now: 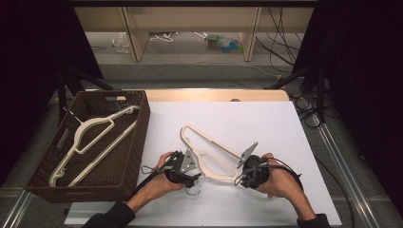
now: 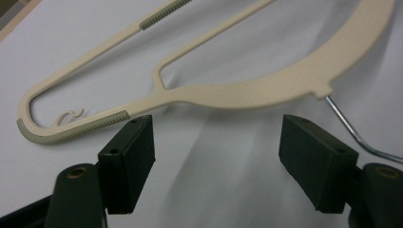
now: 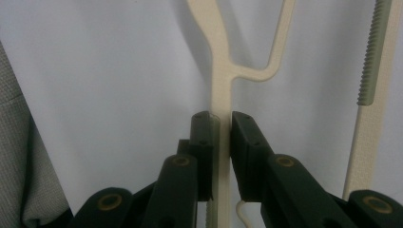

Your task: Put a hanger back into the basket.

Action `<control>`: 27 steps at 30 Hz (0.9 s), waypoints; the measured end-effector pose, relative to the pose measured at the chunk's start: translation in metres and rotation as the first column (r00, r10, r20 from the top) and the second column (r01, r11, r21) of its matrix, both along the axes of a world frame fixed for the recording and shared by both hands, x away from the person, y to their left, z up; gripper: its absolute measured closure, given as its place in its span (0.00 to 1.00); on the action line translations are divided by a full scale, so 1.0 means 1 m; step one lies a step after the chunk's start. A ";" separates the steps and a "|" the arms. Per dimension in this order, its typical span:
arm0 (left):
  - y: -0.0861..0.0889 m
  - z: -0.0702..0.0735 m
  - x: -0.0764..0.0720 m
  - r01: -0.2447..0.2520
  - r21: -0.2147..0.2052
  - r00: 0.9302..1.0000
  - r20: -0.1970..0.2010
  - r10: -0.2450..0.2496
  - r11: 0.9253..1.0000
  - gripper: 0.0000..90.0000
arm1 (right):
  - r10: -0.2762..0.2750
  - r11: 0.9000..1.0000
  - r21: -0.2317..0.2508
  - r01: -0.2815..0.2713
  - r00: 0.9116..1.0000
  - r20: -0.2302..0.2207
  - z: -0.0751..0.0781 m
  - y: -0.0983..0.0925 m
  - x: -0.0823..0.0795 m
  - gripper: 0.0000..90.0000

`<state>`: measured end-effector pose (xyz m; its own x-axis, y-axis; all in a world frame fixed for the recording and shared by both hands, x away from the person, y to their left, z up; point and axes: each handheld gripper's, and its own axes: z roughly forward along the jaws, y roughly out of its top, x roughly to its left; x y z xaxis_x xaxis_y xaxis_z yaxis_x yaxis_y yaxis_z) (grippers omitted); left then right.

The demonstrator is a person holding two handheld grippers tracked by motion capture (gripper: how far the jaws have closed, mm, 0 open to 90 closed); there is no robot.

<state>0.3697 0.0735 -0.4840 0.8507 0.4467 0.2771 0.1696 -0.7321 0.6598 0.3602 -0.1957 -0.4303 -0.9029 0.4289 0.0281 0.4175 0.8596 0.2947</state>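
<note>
A cream plastic hanger point(image 1: 216, 142) with a metal hook point(image 1: 194, 190) lies flat on the white table point(image 1: 266, 123), near its front. My right gripper point(image 1: 239, 176) holds one end of it; in the right gripper view the jaws point(image 3: 221, 123) are shut on the hanger's thin arm point(image 3: 221, 90). My left gripper point(image 1: 197, 180) is at the hook end. Its jaws point(image 2: 216, 161) stand open over bare table, just short of the hanger's curved shoulder point(image 2: 247, 88), with the wire hook point(image 2: 351, 133) off to the right. Nothing lies between them.
A brown wicker basket point(image 1: 138, 137) stands at the table's left edge with another cream hanger point(image 1: 77, 137) lying in it. Beyond the table's far edge are wooden shelf legs point(image 1: 135, 38), floor cables and dark stands on both sides.
</note>
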 end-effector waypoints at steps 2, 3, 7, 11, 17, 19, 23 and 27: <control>-0.001 -0.002 0.001 0.003 0.008 1.000 0.002 -0.003 1.000 0.31 | 0.003 1.000 0.000 -0.003 1.000 0.001 0.001 -0.001 0.000 0.89; -0.001 -0.003 0.002 -0.002 0.010 1.000 0.004 0.002 1.000 0.31 | 0.002 1.000 0.000 -0.002 1.000 0.000 0.001 -0.001 0.000 0.89; -0.005 -0.005 0.002 -0.012 -0.018 1.000 0.018 0.012 1.000 0.32 | 0.002 1.000 -0.001 -0.002 1.000 0.000 0.003 0.000 -0.001 0.89; -0.008 -0.005 0.003 0.002 -0.014 0.999 0.039 -0.001 1.000 0.33 | 0.010 1.000 0.008 -0.010 1.000 0.005 0.005 0.000 -0.002 0.89; -0.012 -0.005 0.003 0.046 -0.007 0.997 0.062 -0.045 0.999 0.34 | 0.019 1.000 0.016 -0.018 1.000 -0.004 0.006 -0.001 -0.003 0.89; -0.013 -0.005 0.002 0.066 -0.013 0.996 0.069 -0.065 0.998 0.35 | 0.024 0.999 0.022 -0.023 1.000 -0.009 0.005 0.000 -0.003 0.89; -0.016 0.000 0.000 0.127 -0.013 0.986 0.106 -0.125 0.992 0.36 | 0.039 0.999 0.035 -0.039 0.999 -0.012 0.005 -0.001 -0.003 0.89; -0.017 0.006 0.000 0.191 -0.027 0.976 0.116 -0.186 0.981 0.42 | 0.043 0.998 0.043 -0.042 0.999 -0.018 0.005 -0.006 -0.003 0.89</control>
